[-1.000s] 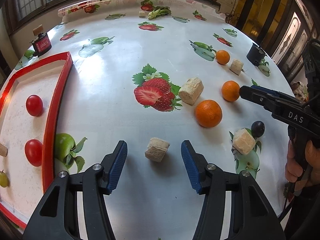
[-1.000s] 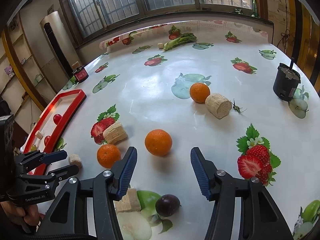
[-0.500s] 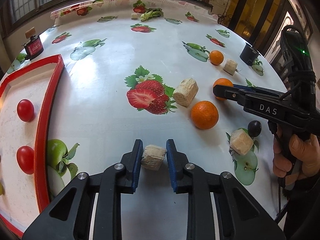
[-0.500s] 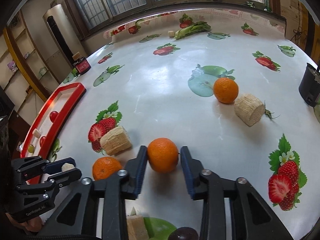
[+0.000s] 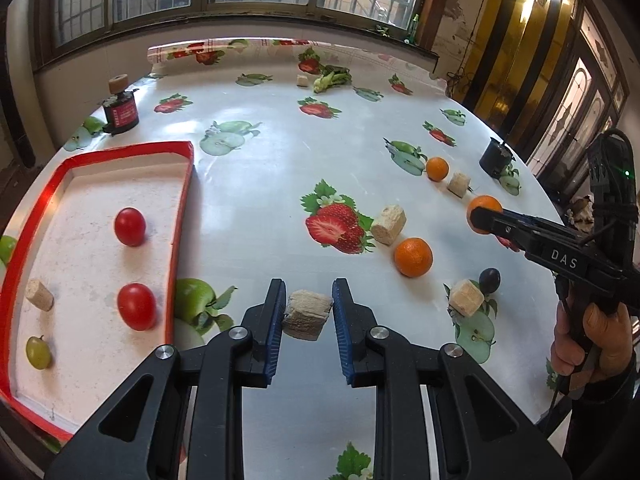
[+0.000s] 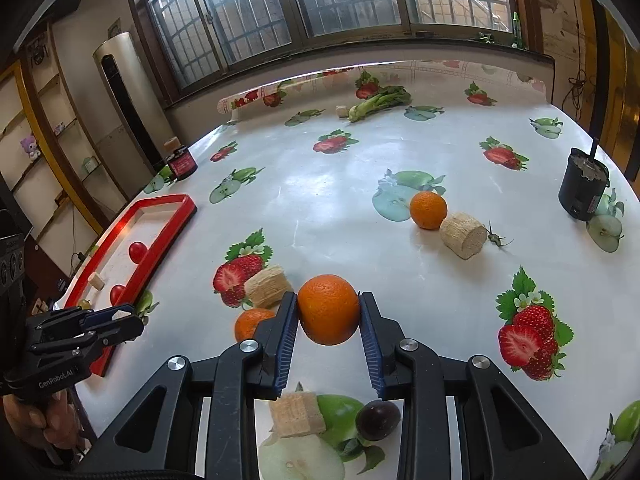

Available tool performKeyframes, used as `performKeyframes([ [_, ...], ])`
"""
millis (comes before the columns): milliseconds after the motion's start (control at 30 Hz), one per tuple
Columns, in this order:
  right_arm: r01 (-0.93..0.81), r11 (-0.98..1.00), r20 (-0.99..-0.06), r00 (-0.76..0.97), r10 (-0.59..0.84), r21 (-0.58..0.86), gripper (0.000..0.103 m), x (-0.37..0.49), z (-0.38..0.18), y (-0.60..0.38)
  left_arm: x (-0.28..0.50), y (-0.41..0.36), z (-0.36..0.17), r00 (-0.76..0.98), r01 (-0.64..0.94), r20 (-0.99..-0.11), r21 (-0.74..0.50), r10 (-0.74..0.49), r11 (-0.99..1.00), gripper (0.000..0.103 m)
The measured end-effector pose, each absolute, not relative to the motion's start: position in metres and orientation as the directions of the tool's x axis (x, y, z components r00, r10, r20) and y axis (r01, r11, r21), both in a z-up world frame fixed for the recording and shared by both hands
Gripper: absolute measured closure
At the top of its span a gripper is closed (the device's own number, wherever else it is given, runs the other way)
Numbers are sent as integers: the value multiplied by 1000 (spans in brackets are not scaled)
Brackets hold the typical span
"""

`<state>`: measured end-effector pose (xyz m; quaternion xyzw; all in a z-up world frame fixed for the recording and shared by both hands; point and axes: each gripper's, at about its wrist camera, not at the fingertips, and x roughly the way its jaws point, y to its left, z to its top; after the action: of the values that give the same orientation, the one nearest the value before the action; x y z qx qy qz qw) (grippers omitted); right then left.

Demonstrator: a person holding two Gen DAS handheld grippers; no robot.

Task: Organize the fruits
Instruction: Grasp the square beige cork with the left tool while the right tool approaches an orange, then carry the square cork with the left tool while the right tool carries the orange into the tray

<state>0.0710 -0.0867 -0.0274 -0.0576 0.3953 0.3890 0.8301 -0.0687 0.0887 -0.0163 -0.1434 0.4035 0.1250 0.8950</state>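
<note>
My left gripper point(image 5: 308, 308) is shut on a beige cork block point(image 5: 306, 314) and holds it above the table, right of the red tray point(image 5: 180, 220). The tray holds two red tomatoes point(image 5: 130, 226), a green grape point(image 5: 38, 353) and a cork piece point(image 5: 39, 300). My right gripper point(image 6: 329, 314) is shut on an orange point(image 6: 329, 308), lifted off the table; it also shows in the left wrist view point(image 5: 482, 214). A second orange point(image 5: 413, 257), a third orange point(image 6: 428, 210) and a dark plum point(image 6: 378, 420) lie on the table.
Cork blocks lie among the fruit point(image 5: 388, 225) point(image 6: 462, 234) point(image 6: 298, 416). A black cup point(image 6: 582, 188) stands at the right edge, a small red-labelled jar point(image 5: 120, 114) at the far left, and a leafy green vegetable point(image 6: 378, 102) at the back.
Both grippers closed from wide open, the left on the cork block and the right on the orange. Both have since lifted their loads off the table.
</note>
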Motion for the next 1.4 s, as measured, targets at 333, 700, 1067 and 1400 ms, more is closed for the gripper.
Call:
performKeyframes([
  [333,-743,638,-674,366,642,204,71,46,-8,-67,-98,118,6,647,-450,-719,-93,253,888,82],
  [700,-793,577,-671,322,668,194,71,22,-2,-36,-119,144,9,624,-531,-706,-69,334,845,82],
  [1067,-813,551,-684,295,667,187,71,10,-6,-19,-135,163,7,617,-570,-704,-94,350,816,82],
  [1400,-830,528,-688,278,670,179,71,4,-6,-3,-141,174,3,604,-590,-708,-90,365,802,82],
])
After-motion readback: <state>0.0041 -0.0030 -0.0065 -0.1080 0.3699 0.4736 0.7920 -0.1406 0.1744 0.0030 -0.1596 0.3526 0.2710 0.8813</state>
